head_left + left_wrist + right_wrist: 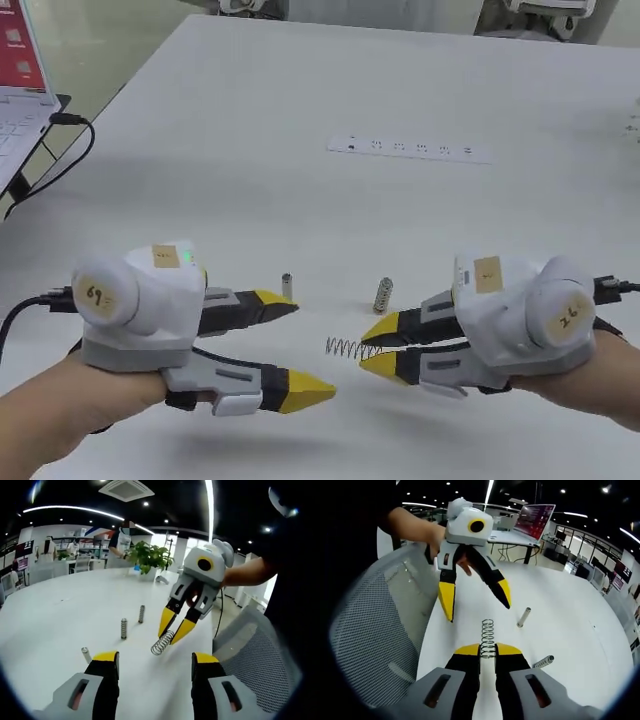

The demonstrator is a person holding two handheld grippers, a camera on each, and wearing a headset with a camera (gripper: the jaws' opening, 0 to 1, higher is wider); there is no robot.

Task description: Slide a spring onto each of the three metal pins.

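The right gripper [377,347] is held with its fingers narrow, pinched on one end of a loose spring [345,347]. The rest of the coil sticks out past the fingertips toward the left gripper [302,350], whose fingers are spread wide with nothing between them. On the table [300,200] a bare pin [287,287] is stood upright just beyond the tip of the left gripper's farther finger. A pin with a spring on it [383,295] is stood just beyond the right gripper's fingertips.

In the left gripper view three pins are seen ahead of the fingers: the bare one nearest (beside the finger on that view's left), then two sprung ones, the third pin [141,614] farthest. A mesh chair back [375,625] is shown left of the fingers in the right gripper view. In the head view a power strip [410,149] lies well beyond both grippers.
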